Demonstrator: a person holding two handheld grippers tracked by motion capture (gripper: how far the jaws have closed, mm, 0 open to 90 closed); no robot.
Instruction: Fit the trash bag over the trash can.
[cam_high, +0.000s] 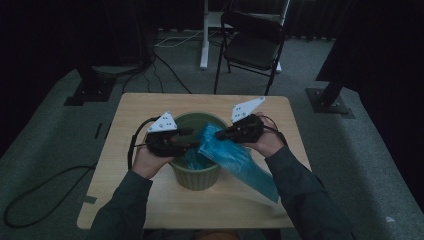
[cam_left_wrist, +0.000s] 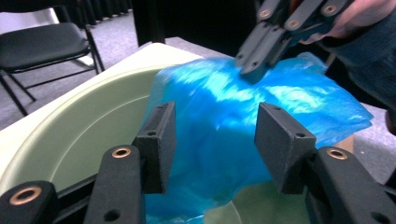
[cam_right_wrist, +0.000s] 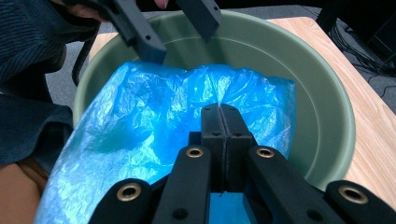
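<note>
I'm in the middle of lining the bin (cam_high: 196, 172) with the blue bag (cam_high: 235, 160): the bag's top is at the mouth of the bin while the rest trails out over the rim and lies across the surface (cam_high: 150, 107) toward my right forearm. My right tool (cam_high: 220, 135) has its jaws pressed together on the bag's edge, a thin fold of film pinched between them, as the right gripper view shows plainly. My left tool (cam_high: 189, 140) stands spread, its jaws either side of a bulge of bag without pressing on it; in the left gripper view the pads sit clear of the plastic. So by my reading this is the opening-up step, with one edge held and the other not yet caught. Next I'd bring the left tool in on the opposite edge, close it on a single layer, then draw the two edges apart and seat them over the rim. The film is thin, crinkled, glossy and slippery, so it could slide out or bunch double. The bin is a smooth, pale green, round plastic tub with a rolled rim; the surface is light wood.
</note>
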